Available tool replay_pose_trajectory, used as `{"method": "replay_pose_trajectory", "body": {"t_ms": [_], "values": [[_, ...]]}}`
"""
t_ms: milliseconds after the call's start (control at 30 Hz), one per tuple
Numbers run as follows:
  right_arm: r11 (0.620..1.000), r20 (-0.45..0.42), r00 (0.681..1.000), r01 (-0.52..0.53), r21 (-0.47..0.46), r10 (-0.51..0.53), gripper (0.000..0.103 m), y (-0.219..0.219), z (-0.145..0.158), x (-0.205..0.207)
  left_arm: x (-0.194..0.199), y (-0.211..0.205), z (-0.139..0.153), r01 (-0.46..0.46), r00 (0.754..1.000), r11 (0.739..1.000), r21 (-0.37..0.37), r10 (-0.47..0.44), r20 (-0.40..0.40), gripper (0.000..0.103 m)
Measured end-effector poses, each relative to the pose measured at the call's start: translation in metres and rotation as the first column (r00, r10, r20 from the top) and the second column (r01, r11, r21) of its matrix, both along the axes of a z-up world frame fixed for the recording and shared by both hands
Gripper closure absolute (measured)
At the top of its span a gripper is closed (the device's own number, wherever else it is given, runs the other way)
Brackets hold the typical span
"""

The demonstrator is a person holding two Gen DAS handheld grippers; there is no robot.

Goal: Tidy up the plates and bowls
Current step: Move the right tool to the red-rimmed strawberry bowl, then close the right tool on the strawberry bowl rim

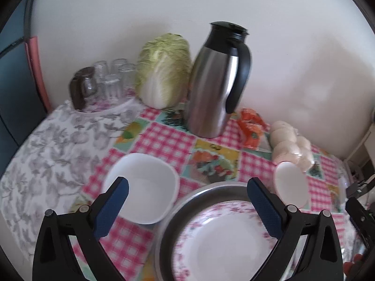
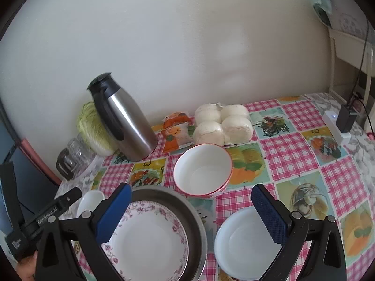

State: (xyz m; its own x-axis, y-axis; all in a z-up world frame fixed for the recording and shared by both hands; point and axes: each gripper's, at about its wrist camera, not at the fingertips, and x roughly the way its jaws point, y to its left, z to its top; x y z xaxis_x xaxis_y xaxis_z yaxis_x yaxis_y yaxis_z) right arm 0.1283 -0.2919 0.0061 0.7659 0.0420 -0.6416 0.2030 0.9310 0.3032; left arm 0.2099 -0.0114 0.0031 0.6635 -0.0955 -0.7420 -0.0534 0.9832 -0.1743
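The floral plate [image 2: 150, 241] lies flat inside a shallow metal pan [image 2: 192, 215] at the near middle of the counter [image 2: 293, 154]; it is round, so no long axis governs the approach; white centre, pink flower border, apparently clean. From the left hand-held gripper [image 1: 187, 210] the plate sits directly ahead and below, between the spread fingers; from the right hand-held gripper [image 2: 189, 215] it lies ahead and to the left, under the left finger. Judgement: the left hand is the better placed for this plate.

Left of the pan stands a white squarish bowl [image 1: 143, 187], just beside it; to the right a small white plate [image 2: 243, 241], near the right hand-held gripper's right finger; farther back a red-rimmed bowl [image 2: 204, 168], upright, seemingly nested on another.

Both hand-held grippers are released, fingers wide apart, grasping nothing.

Against the far wall: steel carafe [image 1: 215, 82], cabbage [image 1: 164, 70], upturned glasses [image 1: 112, 77], an orange packet [image 2: 175, 131], bagged buns [image 2: 222, 124]; at the far right a power strip [image 2: 335, 126].
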Motion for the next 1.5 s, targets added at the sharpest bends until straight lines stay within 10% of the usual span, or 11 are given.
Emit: {"method": "replay_pose_trajectory", "body": {"t_ms": [167, 1033, 1500], "values": [[0.998, -0.002, 1.000, 0.023, 0.057, -0.023, 0.000, -0.023, -0.001, 0.006, 0.016, -0.014, -0.006, 0.062, 0.996, 0.992, -0.106, -0.069, -0.061, 0.002], [0.990, -0.080, 0.987, 0.142, 0.002, -0.141, 0.000, -0.079, -0.041, 0.052, 0.067, -0.086, -0.020, 0.188, 0.981, 0.982, 0.003, -0.187, -0.052, 0.002], [0.988, -0.215, 0.969, 0.142, 0.064, -0.125, 0.000, -0.084, -0.087, 0.078, 0.127, -0.147, -0.039, 0.256, 0.947, 0.963, 0.085, -0.232, -0.224, 0.002]]}}
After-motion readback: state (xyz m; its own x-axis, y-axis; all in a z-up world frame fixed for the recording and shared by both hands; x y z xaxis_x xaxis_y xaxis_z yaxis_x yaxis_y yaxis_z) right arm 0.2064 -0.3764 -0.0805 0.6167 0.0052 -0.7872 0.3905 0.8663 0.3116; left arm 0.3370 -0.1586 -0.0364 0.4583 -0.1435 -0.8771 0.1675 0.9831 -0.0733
